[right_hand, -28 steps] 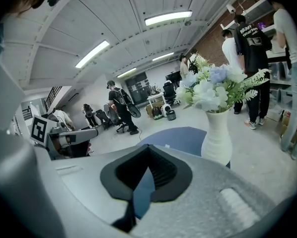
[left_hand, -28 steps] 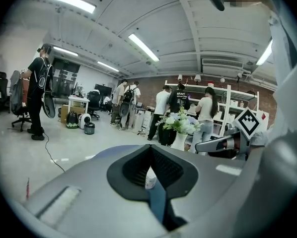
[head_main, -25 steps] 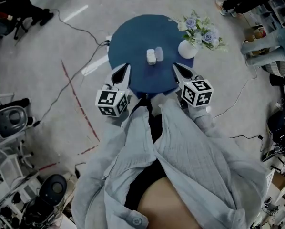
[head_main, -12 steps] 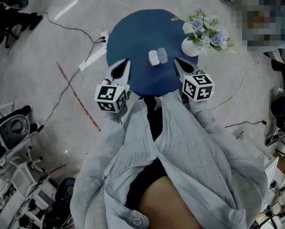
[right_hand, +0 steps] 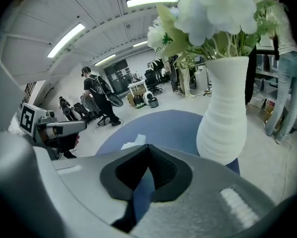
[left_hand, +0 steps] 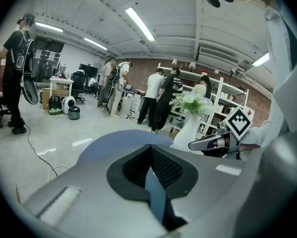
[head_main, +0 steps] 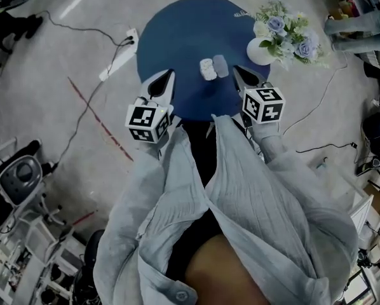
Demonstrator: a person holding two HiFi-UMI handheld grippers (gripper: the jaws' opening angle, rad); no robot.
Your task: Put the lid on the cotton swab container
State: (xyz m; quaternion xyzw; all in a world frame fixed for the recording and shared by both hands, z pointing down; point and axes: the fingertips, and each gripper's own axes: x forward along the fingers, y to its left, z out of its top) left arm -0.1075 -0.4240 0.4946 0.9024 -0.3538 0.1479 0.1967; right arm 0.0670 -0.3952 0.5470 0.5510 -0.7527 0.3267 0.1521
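Note:
On the round blue table [head_main: 177, 37] stands a small white cotton swab container [head_main: 207, 70], with its pale lid [head_main: 220, 65] lying right beside it on the right. My left gripper [head_main: 169, 75] hovers over the table's near left edge, shut and empty, its tip left of the container. My right gripper [head_main: 236, 70] is over the near right edge, also shut and empty, just right of the lid. In the right gripper view the container [right_hand: 130, 143] shows as a white patch beyond the closed jaws, with the left gripper [right_hand: 59, 128] at the far left.
A white vase [head_main: 258, 50] of pale flowers stands at the table's right rim, close to my right gripper; it looms large in the right gripper view [right_hand: 224, 118]. A power strip [head_main: 118, 54] and cables lie on the floor. Several people [left_hand: 156, 100] stand in the background.
Both grippers have edged forward over the table's near rim, toward the container and lid. Both stay shut; the container and lid have not moved on the table.

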